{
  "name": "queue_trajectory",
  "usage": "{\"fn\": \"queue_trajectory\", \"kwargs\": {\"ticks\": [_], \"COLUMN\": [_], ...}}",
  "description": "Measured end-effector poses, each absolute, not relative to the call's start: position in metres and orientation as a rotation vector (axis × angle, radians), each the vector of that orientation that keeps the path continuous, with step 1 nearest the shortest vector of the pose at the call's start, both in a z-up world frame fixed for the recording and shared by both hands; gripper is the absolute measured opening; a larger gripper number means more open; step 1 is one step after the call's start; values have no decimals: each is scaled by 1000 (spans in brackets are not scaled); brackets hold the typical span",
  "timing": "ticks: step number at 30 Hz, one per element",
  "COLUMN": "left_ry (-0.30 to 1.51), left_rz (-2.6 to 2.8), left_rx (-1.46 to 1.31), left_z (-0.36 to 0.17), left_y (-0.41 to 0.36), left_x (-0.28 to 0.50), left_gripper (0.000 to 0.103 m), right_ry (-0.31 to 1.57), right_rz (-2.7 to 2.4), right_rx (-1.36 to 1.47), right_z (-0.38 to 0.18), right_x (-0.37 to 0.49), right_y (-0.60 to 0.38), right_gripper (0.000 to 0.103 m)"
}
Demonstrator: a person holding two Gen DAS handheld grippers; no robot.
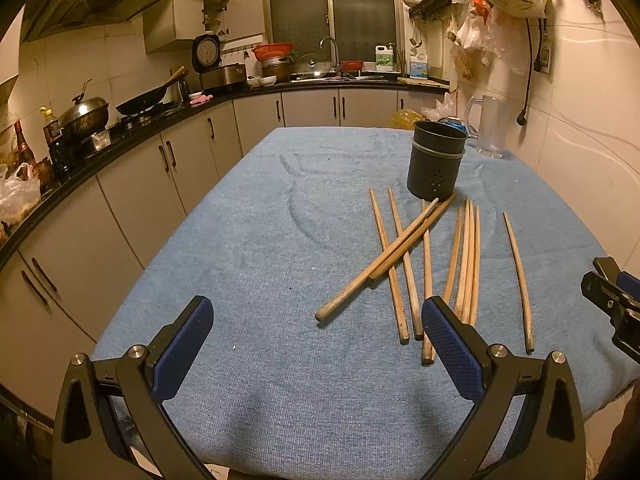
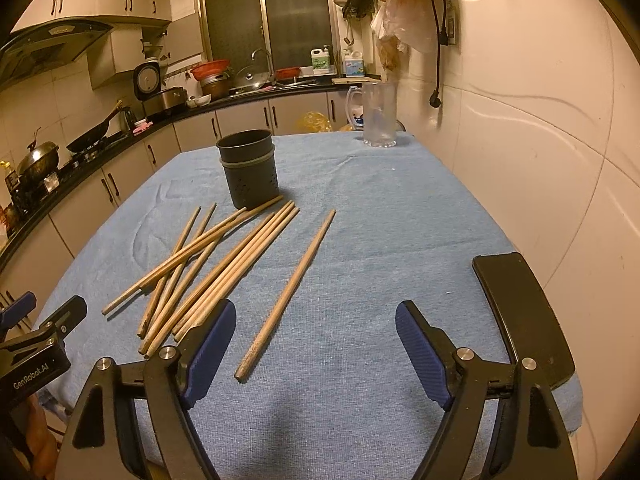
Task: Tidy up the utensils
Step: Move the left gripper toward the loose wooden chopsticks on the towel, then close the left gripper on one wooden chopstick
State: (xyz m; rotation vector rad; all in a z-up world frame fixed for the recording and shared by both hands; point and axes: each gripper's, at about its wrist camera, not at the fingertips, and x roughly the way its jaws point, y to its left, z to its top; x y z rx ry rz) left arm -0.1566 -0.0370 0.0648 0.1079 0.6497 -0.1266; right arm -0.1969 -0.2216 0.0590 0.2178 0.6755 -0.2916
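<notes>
Blue ribbed pads line both pairs of fingers nearest the cameras, and both pairs stand wide with nothing between them. The left gripper (image 1: 316,320) hangs over the near edge of the blue cloth (image 1: 256,216) that covers the table, its right-hand pad in front of the near ends of the chopstick heap. The right gripper (image 2: 316,324) hangs over the same near edge further to the right; its left-hand pad sits just beside the butt end of the single chopstick (image 2: 287,296), which lies apart from the others and touches neither finger. A flat black phone (image 2: 520,312) lies on the cloth just outside the right gripper's right-hand finger. Further in, the wooden chopsticks (image 1: 404,256) lie loose on the cloth: a tight bundle of several running side by side, a few more spread to its left, and two laid slantwise across those. Their thin tips point away toward the dark utensil holder (image 1: 436,160), a round perforated cup that stands upright on the cloth and looks empty from the right wrist view; the tips of the crossing pair reach its base. Beyond it, near the far right corner of the table, stands a clear glass mug (image 1: 490,126) with a handle. Behind the table runs a dark kitchen counter (image 1: 132,128) with a wok, a covered pan, a rice cooker and a sink below the window.
</notes>
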Motion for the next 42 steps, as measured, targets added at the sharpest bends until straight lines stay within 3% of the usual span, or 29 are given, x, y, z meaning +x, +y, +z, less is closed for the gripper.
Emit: {"fn": "queue_trajectory", "kwargs": {"ticks": [15,23,26,28,32,34,36,42], "left_ry": [653,666,690,732,813,855,892,944], "left_rz": [-128,-185,-276,-371,-529,-557,-584,-700], "left_rx": [106,120,136,162,208,266,300,399], "left_z": [63,70,80,82,77,68,61,50], "left_y": [-36,-29,-35,-46,-76,-92,-111,-149], "left_x": [-155,-130,-110,-94,-65,-52,-38,-12], "left_gripper": [103,103,89,71,56,31,16,14], "right_ry": [694,728,753,746,743,772,800,803], "right_rz": [-285,-228,-206,-203,-199,-178,-172,-200], "right_rx": [228,282,298,307,339,385,427,454], "right_z": [55,58,62,69,76,73,69,62], "right_x": [-194,-179,-169,-163,-154,-147,-141,-140], "right_y": [-222,-240,-248,-256,-273,-286,-297,-315], "right_gripper": [85,75,65,62,61,60,54,54]}}
